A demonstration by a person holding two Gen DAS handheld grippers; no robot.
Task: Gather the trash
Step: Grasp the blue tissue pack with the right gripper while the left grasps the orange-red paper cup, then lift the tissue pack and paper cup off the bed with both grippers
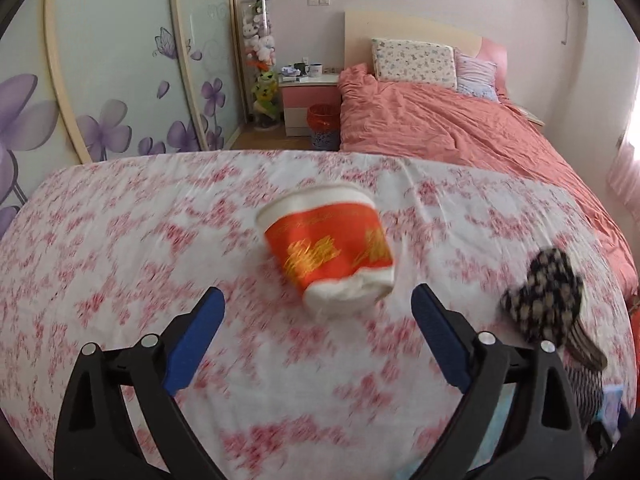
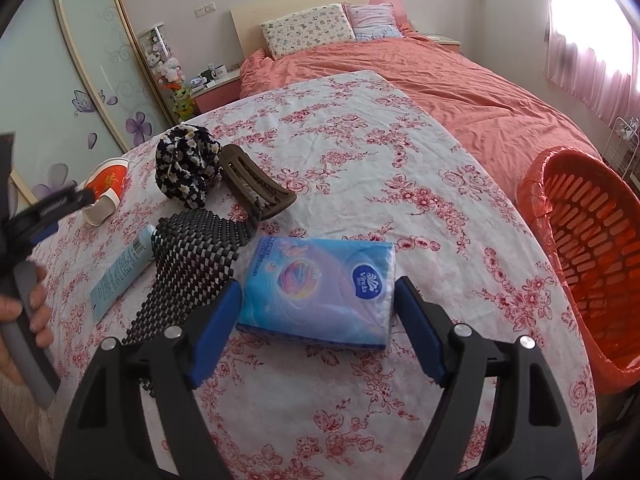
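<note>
Jaws of the left gripper (image 1: 318,304) stand wide apart with nothing clamped; the paper cup (image 1: 326,250) lies tipped on its side just beyond the blue tips, clear of both pads, on the flowered cloth of the counter (image 1: 120,240). That cup is red with gold print, its white base crumpled and its rim turned away from the camera. A dark patterned cloth (image 1: 540,292) lies to its right.

Over on the other side, the right gripper (image 2: 318,300) is also well open and straddles a blue tissue pack (image 2: 320,292); the pack sits between the tips, and whether the pads press it I cannot tell. To the left of the pack lie a black mesh mat (image 2: 192,264), a pale blue tube (image 2: 120,272) and a brown hair clip (image 2: 256,188). An orange basket (image 2: 592,248) lined with a red bag stands off the counter's right edge. Behind is a bed (image 2: 460,92) with a pink cover.
</note>
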